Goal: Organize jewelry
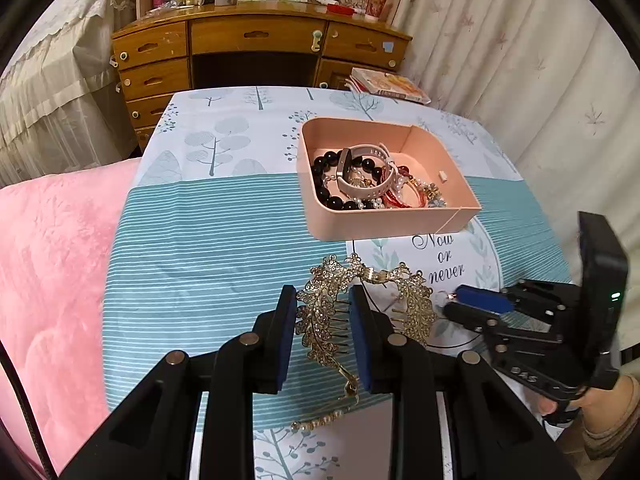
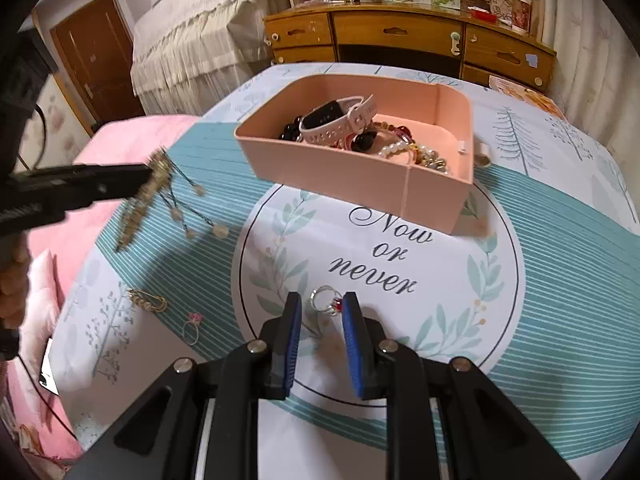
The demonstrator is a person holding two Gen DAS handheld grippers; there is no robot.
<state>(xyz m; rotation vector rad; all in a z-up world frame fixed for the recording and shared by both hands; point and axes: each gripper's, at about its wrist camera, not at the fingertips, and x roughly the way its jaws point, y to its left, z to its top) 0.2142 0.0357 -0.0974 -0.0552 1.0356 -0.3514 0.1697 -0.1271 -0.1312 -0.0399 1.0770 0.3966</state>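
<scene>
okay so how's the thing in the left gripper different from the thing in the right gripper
The left gripper is closed on a large gold leaf-shaped hair comb lifted off the cloth, with beaded strands dangling; the right gripper has a small silver ring with a red stone between its tips. The hair comb spreads well past its pads; the ring fits between them. Both are jewelry still outside the pink box.

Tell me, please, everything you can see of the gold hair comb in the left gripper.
The gold hair comb is an ornate, metal-looking piece of leaf-shaped filigree set with small stones, with a row of thin teeth and dangling pearl-like beads on strands. The left gripper is shut on it, its blue pads pressing either side. In the right wrist view the comb hangs clear above the striped bedspread, short of the pink box.
</scene>
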